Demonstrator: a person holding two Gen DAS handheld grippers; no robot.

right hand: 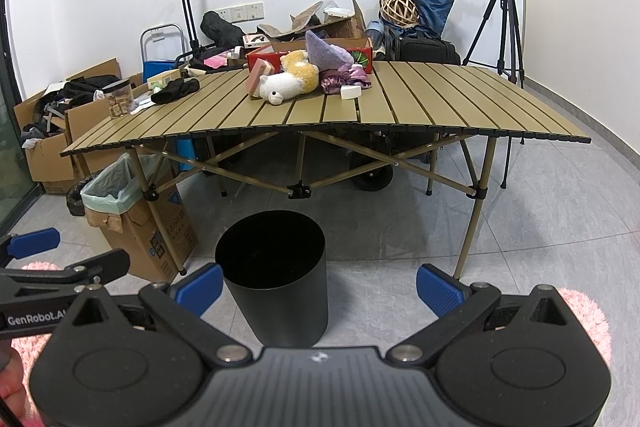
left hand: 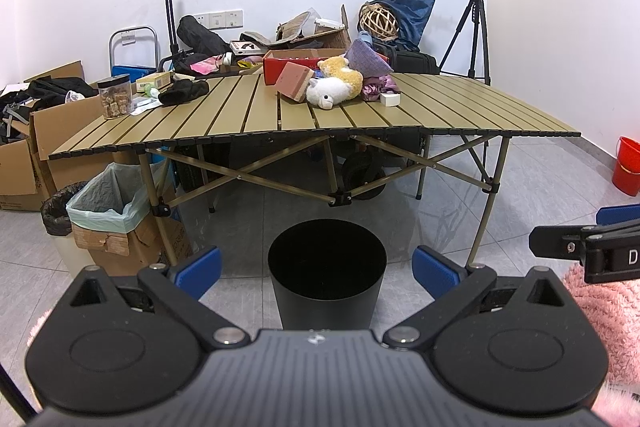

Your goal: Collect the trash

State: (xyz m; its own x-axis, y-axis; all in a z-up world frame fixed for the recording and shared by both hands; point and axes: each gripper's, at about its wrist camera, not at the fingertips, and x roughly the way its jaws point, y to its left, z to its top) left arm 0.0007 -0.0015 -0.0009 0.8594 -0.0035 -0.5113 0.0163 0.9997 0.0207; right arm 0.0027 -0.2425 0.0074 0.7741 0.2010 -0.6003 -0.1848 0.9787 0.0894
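Note:
A black round trash bin [left hand: 327,279] [right hand: 276,277] stands on the tiled floor in front of a slatted folding table [left hand: 460,111] [right hand: 440,103]. On the table lie a plush toy [left hand: 334,87] [right hand: 288,81], a pink sponge block [left hand: 295,81], a small white box [left hand: 390,99] [right hand: 350,92], a black cloth [left hand: 184,93] [right hand: 176,91] and a jar of snacks [left hand: 116,101] [right hand: 119,99]. My left gripper [left hand: 316,273] is open and empty, above the bin. My right gripper [right hand: 319,287] is open and empty, just right of the bin.
A cardboard box lined with a green bag [left hand: 110,211] [right hand: 116,195] stands at the table's left leg. More boxes and clothes [left hand: 24,131] lie at left. A tripod [left hand: 478,27] [right hand: 504,19] is at back right, a red bucket [left hand: 628,165] at right, a pink rug [left hand: 612,315] underfoot.

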